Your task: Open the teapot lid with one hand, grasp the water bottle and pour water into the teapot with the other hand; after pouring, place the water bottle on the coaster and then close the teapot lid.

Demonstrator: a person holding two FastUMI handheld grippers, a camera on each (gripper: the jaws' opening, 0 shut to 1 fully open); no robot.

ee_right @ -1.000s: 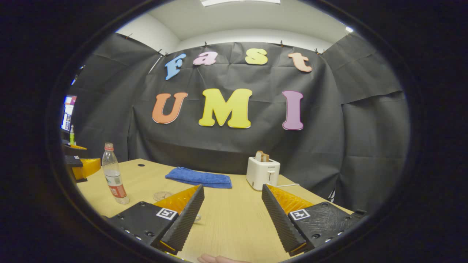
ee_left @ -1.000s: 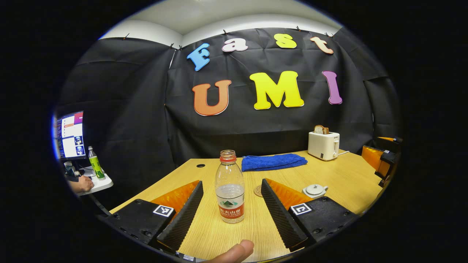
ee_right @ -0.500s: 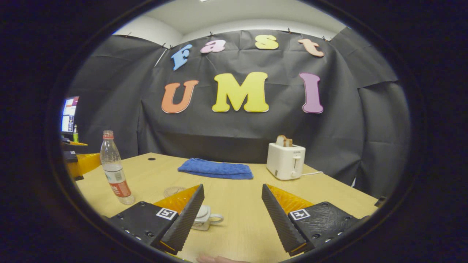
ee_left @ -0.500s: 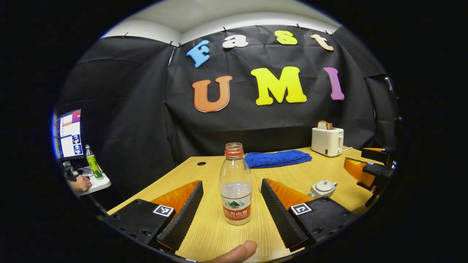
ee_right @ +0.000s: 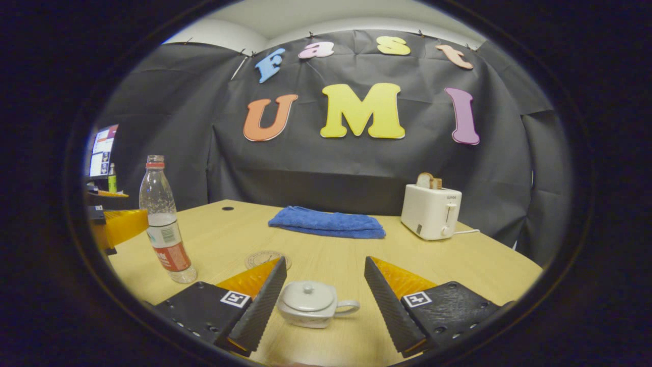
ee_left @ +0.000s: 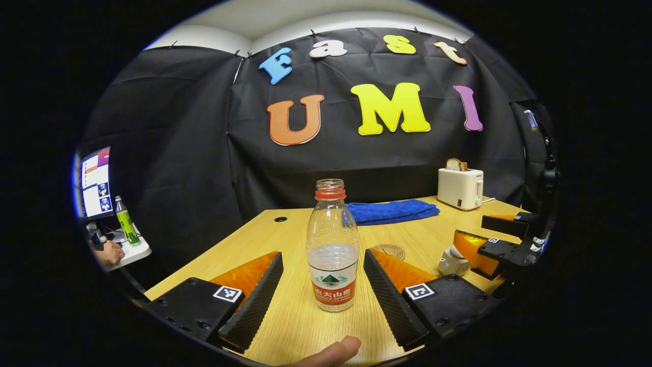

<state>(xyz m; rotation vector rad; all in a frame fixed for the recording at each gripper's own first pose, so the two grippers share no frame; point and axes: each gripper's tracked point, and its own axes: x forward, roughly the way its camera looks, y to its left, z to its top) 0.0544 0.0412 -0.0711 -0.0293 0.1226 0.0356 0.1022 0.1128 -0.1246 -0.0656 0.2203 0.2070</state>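
Item: water bottle (ee_left: 332,250), clear plastic, uncapped, roughly a third full, upright on the surface (ee_left: 407,239) between the fingers of my left gripper (ee_left: 322,285), which is spread wide and touches nothing. I judge it light, thin-walled and prone to buckle or slip; best taken across the labelled lower body, with moderate squeeze, kept upright until over the pot. Item: teapot (ee_right: 311,305), small, pale, glazed, lid (ee_right: 308,297) seated with a small knob on top, handle pointing right in the right gripper view; it sits low between the fingers of my right gripper (ee_right: 326,300), likewise wide open and holding nothing. I judge it hard, slick and breakable; the lid should be pinched by its knob and lifted straight up. Item: coaster (ee_right: 267,259), flat disc, just beyond the teapot, near the bottle.
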